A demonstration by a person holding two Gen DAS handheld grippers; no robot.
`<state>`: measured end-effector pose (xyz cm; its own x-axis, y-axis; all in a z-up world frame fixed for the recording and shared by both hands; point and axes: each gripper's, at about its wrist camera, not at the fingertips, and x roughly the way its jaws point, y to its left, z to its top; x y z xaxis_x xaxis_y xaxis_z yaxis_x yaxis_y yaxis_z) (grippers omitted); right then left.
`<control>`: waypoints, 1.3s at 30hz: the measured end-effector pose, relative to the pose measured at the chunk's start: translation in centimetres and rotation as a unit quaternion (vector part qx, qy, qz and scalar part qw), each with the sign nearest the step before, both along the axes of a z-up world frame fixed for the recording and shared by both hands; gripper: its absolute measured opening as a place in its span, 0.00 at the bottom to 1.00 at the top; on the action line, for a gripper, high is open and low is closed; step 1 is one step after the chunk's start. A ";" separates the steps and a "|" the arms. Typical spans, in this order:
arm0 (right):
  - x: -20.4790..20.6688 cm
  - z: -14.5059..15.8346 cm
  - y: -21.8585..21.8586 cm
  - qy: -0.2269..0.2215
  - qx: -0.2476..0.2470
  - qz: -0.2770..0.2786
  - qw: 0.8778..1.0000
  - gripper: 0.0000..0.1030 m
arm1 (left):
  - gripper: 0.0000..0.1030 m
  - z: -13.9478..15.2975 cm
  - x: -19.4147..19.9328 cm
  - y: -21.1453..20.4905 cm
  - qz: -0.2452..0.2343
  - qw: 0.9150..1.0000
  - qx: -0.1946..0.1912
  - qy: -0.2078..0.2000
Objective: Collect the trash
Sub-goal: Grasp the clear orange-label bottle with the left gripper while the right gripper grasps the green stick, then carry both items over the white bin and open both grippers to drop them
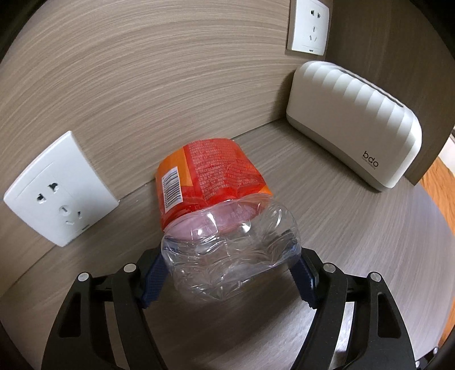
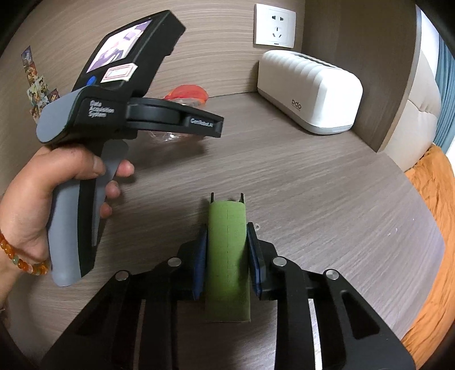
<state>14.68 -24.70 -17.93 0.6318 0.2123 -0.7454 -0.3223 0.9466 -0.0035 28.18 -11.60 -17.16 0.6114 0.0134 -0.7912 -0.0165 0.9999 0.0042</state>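
My left gripper is shut on a crushed clear plastic bottle with an orange-red label; its blue pads press the bottle's clear end, and the labelled end points toward the wood wall. My right gripper is shut on a green cardboard tube, held upright between its blue pads above the wood table. In the right wrist view the left gripper's body is held by a hand at left, with the bottle partly hidden behind it.
A white ribbed box marked "bdo" stands at the back right corner. White wall sockets sit on the wood wall. Orange fabric lies beyond the table's right edge.
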 end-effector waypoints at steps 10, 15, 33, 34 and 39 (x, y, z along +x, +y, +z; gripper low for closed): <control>-2.1 3.6 -1.5 -0.044 0.003 -0.024 0.999 0.26 | 0.70 3.6 -4.2 -0.6 -0.042 0.999 0.010 -0.033; -4.6 5.4 -2.8 -0.066 0.000 -0.043 0.997 0.26 | 0.70 5.5 -7.5 -1.7 -0.075 0.996 0.013 -0.048; -15.6 6.0 -13.4 -0.057 0.005 -0.219 0.974 0.26 | 0.70 5.4 -19.5 -13.6 -0.279 0.960 0.003 -0.034; -16.2 5.8 -14.1 -0.053 0.007 -0.232 0.971 0.26 | 0.70 5.2 -20.3 -14.5 -0.292 0.956 0.003 -0.032; -19.1 4.8 -17.1 -0.038 0.014 -0.282 0.959 0.26 | 0.70 4.0 -23.1 -18.4 -0.350 0.937 0.011 -0.023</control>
<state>-4.38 -41.76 -13.09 0.7037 -0.1599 -0.6923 0.2409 0.9703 0.0208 5.07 -30.00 -13.17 0.5101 -0.3873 -0.7680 0.6417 0.7659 0.0399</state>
